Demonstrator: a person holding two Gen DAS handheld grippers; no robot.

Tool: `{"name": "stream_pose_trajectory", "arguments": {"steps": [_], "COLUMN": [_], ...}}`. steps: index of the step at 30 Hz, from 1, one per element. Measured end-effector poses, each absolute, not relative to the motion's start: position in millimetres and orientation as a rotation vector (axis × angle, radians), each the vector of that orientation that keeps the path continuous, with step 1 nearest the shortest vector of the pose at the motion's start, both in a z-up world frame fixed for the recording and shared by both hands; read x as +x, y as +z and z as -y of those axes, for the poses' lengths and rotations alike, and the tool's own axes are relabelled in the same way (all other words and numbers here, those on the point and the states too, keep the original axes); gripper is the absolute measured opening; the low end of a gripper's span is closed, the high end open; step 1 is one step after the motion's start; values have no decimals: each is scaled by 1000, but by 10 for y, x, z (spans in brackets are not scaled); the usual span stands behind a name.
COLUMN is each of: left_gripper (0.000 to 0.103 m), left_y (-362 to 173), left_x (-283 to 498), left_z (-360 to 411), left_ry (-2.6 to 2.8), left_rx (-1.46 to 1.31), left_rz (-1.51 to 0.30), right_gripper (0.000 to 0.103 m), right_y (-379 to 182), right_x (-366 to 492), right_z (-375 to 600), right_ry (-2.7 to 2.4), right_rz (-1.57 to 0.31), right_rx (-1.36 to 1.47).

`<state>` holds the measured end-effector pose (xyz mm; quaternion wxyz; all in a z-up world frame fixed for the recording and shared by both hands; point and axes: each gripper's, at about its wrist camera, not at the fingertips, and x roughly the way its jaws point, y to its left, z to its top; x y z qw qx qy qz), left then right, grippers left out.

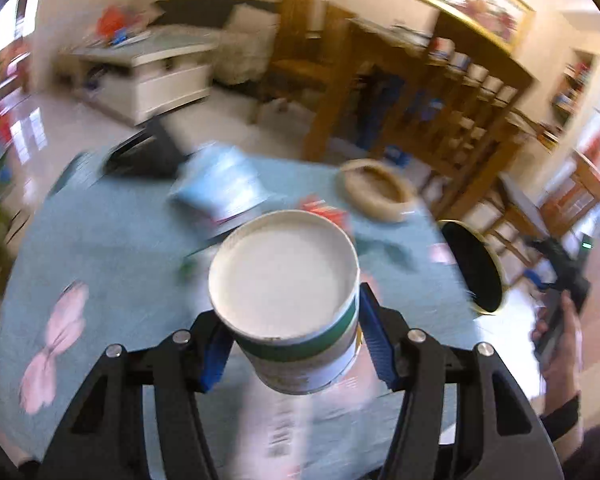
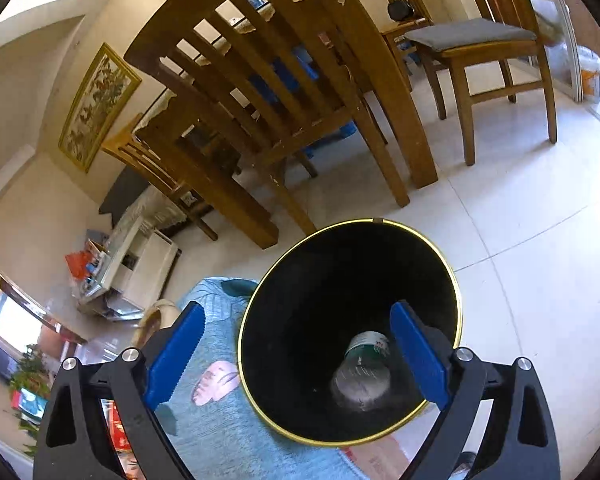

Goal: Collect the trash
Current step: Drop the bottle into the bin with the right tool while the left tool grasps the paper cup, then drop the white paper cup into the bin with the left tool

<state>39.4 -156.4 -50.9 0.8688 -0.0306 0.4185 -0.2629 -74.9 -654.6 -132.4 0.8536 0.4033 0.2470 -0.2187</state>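
My left gripper (image 1: 296,340) is shut on a white paper cup (image 1: 288,292) with a green band, held upright above the teal tablecloth (image 1: 112,248). The view is motion blurred. A black trash bin with a gold rim (image 1: 476,268) stands at the table's right edge. In the right wrist view the bin (image 2: 340,280) lies straight ahead, its mouth facing me, with a clear plastic bottle (image 2: 362,372) inside. My right gripper (image 2: 296,356) is open, its blue pads on either side of the bin's mouth. The person's right hand and gripper (image 1: 560,304) show in the left view.
On the table lie a blue-white package (image 1: 220,188), a red wrapper (image 1: 324,208) and a round woven basket (image 1: 376,188). Wooden chairs (image 2: 284,100) and a dining table stand on the tiled floor beyond. A white coffee table (image 1: 148,76) is farther back.
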Motion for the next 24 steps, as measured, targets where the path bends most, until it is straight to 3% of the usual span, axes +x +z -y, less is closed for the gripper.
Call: {"name": "stream_pose_trajectory", "arguments": {"steps": [5,12,13,14,16,20,24], "left_gripper": [58,61,67,86,99,100,100], "left_y": [-390,-910,-989,-1095,-1167,-1038,-744], "left_x": [370,498,524,560,580,531,439], "left_z": [3004,4761,4932,5108,5177,4904,4088], "left_ry": [-789,-950,-965,-944,-888,-853,-781], "left_rx": [87,212,233,278,316,299,224], "left_rz": [-841,-916,-937,-958,-936,-915,-877], "right_gripper": [94,95,95,95,95,95,95], "right_y": [-1290,-1260,-1264,-1262,-1229,-1152,-1115], "right_x": [-923,-1125,-1143,-1158,-1163,-1058,-923], "right_z": [6556,6793,6823,6853,6869,6741,6437], "right_ry": [-476,-558,-563,-567,-572,-521,-438], "right_rz": [-511,-500,-495,-489,-484,-490,-504], "right_rx": [852,878,891,904,898,847,787]}}
